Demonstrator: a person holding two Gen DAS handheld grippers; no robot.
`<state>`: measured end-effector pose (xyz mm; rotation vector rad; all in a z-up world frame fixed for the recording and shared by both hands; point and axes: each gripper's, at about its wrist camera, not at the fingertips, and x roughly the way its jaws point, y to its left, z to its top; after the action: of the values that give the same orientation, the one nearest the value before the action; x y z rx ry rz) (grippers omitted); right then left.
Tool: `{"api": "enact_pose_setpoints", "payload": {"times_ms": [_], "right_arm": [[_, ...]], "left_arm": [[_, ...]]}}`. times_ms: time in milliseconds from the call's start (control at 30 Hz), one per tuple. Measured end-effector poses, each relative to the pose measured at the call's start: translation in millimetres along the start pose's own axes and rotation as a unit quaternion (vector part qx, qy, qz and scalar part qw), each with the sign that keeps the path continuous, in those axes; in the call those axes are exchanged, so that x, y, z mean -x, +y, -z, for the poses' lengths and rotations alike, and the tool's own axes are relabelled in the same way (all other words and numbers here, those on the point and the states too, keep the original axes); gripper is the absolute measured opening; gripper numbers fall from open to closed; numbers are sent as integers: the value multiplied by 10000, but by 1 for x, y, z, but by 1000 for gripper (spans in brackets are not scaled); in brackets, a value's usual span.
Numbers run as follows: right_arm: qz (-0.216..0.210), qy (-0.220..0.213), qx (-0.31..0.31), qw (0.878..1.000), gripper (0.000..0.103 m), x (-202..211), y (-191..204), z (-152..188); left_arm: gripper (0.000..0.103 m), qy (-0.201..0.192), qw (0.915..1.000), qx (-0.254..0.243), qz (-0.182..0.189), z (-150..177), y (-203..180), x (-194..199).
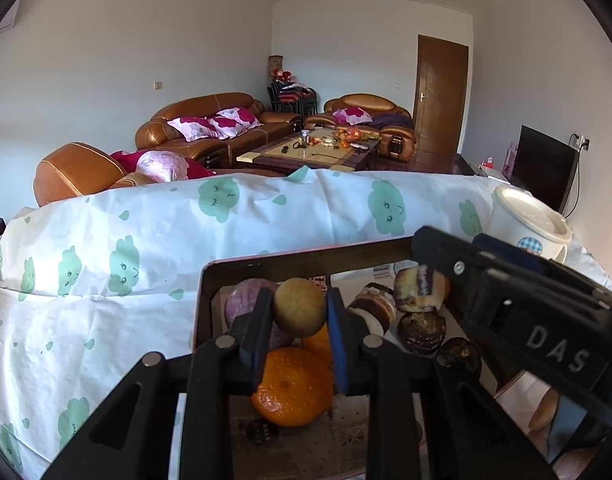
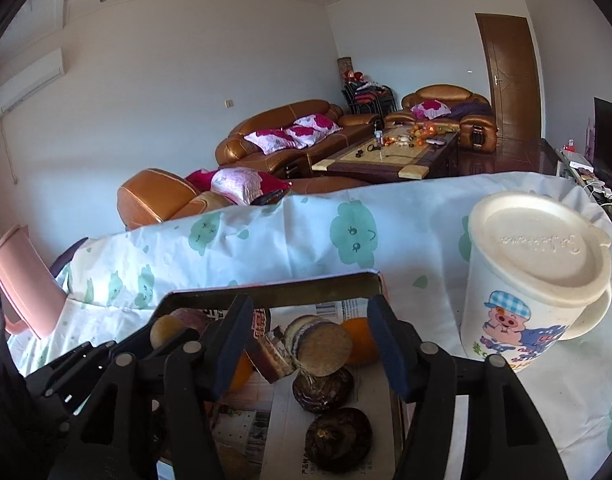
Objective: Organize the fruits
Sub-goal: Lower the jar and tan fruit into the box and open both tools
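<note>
Left claw pinching a small brown fruit — held above the orange in the tray. Right claw spread, nothing pinched — round cake dead ahead between the pads, flat face toward the camera. Right claw the nearer to it.

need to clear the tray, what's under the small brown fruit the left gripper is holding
Below the small brown fruit sit an orange and a purple fruit, over newspaper lining the tray. The left gripper hides what else lies there.
</note>
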<state>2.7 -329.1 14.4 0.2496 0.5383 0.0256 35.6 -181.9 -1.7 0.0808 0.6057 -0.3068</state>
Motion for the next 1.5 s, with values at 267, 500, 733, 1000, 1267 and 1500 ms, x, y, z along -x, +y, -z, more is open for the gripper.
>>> {"api": "enact_pose_setpoints", "payload": {"times_ms": [267,500,733,1000,1267,1500], "right_arm": [[694,-784,-377,9938,69,32,-13,-9],[764,-749,-697,9918,69,28,-24,-7],[554,-975,-531,9923,70,36,-14,-3],[806,-1213,-506,9880,80,44,-12,1],[1042,-1346,-356,9848,82,53,-7,10],[1176,-1610,365,9792,82,63,21,25]], "left_arm": [[28,194,9998,23,-57,-4,-11,-12],[41,337,9993,-126,-82,-2,-19,-16],[103,-143,9991,-299,-257,0,-25,3],[103,-512,9972,-268,-472,2,-18,23],[103,-754,9947,-232,-665,11,-5,42],[103,-996,9914,-149,-830,20,3,61]]}}
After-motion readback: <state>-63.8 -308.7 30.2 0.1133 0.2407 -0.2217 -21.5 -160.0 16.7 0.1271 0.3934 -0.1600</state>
